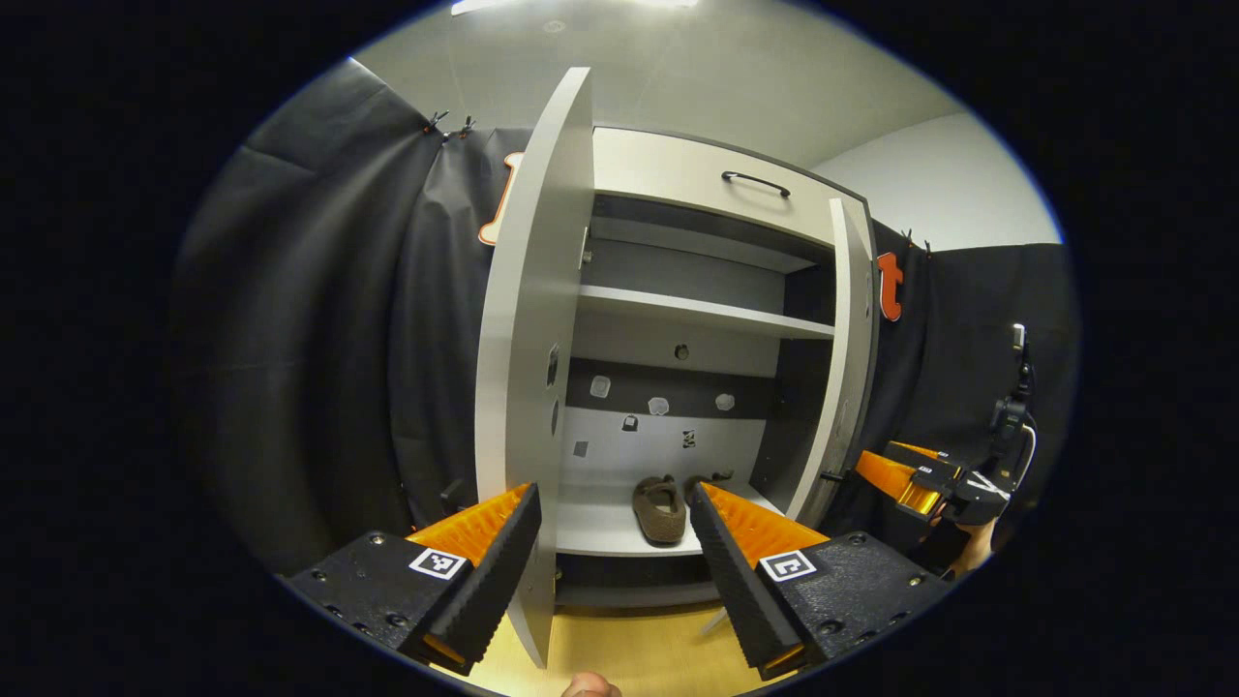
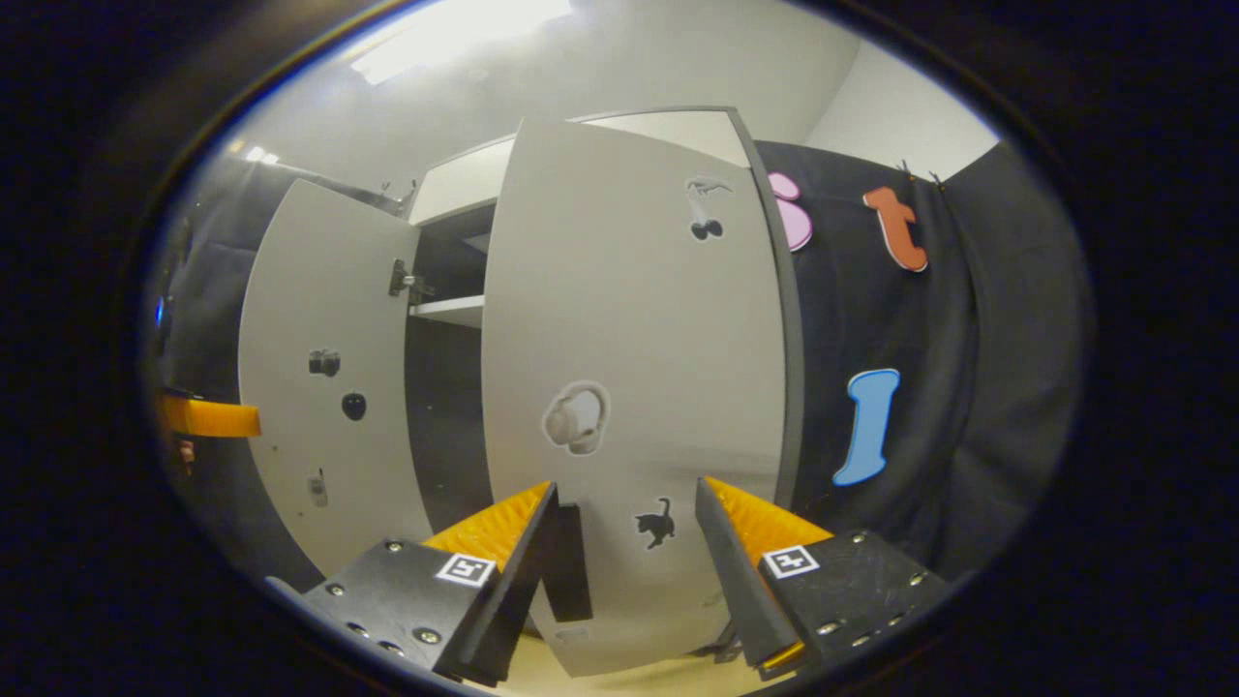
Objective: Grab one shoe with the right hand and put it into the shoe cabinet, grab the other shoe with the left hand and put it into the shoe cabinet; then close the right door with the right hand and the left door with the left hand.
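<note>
One shoe (image 1: 661,508) inside cabinet (image 1: 697,174), right door (image 2: 629,387) outer face close-up

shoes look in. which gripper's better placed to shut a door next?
Right, probably. The right gripper is open directly before the right door, close up. The left gripper faces the cabinet interior, left door edge-on beside it.

The second shoe (image 1: 714,477) is mostly hidden behind the left gripper's right finger (image 1: 740,542), so you only get a sliver of it. In the right gripper view the right door (image 2: 639,387) covers most of the cabinet's inside, and its stickers are too small to make out.
</note>
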`<state>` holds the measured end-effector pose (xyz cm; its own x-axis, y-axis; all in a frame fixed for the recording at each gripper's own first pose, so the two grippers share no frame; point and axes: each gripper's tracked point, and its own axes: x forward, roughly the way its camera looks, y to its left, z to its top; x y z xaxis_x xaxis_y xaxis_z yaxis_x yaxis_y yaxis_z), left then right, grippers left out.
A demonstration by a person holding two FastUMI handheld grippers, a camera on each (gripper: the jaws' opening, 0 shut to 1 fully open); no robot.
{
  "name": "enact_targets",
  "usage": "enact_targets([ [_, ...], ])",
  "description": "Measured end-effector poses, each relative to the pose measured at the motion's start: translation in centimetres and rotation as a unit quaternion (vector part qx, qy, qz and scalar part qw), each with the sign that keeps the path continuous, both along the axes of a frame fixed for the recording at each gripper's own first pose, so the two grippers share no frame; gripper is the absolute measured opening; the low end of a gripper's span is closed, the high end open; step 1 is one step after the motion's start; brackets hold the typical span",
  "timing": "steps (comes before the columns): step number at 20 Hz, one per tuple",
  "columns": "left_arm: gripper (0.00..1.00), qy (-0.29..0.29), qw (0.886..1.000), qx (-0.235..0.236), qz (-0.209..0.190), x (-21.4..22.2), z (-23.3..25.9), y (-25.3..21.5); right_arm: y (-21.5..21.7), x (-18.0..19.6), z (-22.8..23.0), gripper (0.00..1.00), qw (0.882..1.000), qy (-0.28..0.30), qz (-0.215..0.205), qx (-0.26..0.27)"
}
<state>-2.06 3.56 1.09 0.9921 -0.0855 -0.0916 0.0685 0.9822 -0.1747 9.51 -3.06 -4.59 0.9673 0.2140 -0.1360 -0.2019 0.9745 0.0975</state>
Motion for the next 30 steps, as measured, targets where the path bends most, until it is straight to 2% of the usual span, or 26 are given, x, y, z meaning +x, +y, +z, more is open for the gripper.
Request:
enact_targets([
  [1, 0.94, 0.000, 1.000, 0.000, 0.000, 0.0, -0.1, 0.0, 0.1, -0.1, 0.1, 0.79, 1.000, 0.000, 0.003, 0.000],
  [2, 0.89, 0.001, 1.000, 0.000, 0.000, 0.3, -0.2, 0.0, 0.4, 0.0, 0.1, 0.82, 1.000, 0.001, 0.005, 0.000],
  [3, 0.89, 0.001, 1.000, 0.001, 0.001, 0.4, -0.3, 0.0, 0.7, 0.2, 0.0, 0.78, 1.000, 0.003, 0.009, 0.002],
  [4, 0.94, 0.000, 1.000, 0.002, 0.001, 0.5, -0.3, 0.0, 0.8, 0.3, -0.1, 0.79, 1.000, 0.004, 0.012, 0.003],
  [6, 0.94, 0.000, 1.000, 0.002, 0.003, 0.5, -0.3, 0.1, 1.2, 0.5, -0.5, 0.82, 1.000, 0.009, 0.016, 0.003],
  [8, 0.89, -0.001, 1.000, 0.000, 0.004, 0.3, -0.3, 0.1, 1.6, 0.9, -0.6, 0.78, 1.000, 0.009, 0.016, 0.003],
  [15, 0.89, -0.003, 1.000, -0.002, 0.006, 0.2, -0.1, 0.1, 3.2, 3.2, -1.3, 0.78, 1.000, 0.010, 0.012, 0.004],
  [18, 0.94, -0.006, 1.000, -0.003, 0.006, 0.2, 0.1, 0.1, 3.7, 4.0, -1.4, 0.82, 1.000, 0.009, 0.007, -0.001],
  [19, 0.89, -0.008, 1.000, -0.002, 0.006, 0.2, 0.2, 0.1, 3.8, 4.3, -1.5, 0.78, 1.000, 0.008, 0.006, -0.004],
  [20, 0.89, -0.009, 1.000, -0.003, 0.005, 0.2, 0.3, 0.1, 3.9, 4.7, -1.5, 0.82, 1.000, 0.007, 0.004, -0.007],
  [21, 0.94, -0.012, 1.000, -0.005, 0.004, 0.2, 0.5, 0.0, 4.1, 4.9, -1.6, 0.82, 1.000, 0.007, 0.002, -0.010],
  [26, 0.94, -0.025, 1.000, -0.015, 0.005, -0.5, 1.5, 0.3, 4.6, 6.0, -2.1, 0.83, 1.000, 0.011, -0.011, -0.008],
  [30, 0.95, -0.033, 0.999, -0.020, 0.023, -1.4, 2.1, 1.8, 5.0, 7.3, -2.2, 0.84, 1.000, 0.009, -0.016, -0.006],
])
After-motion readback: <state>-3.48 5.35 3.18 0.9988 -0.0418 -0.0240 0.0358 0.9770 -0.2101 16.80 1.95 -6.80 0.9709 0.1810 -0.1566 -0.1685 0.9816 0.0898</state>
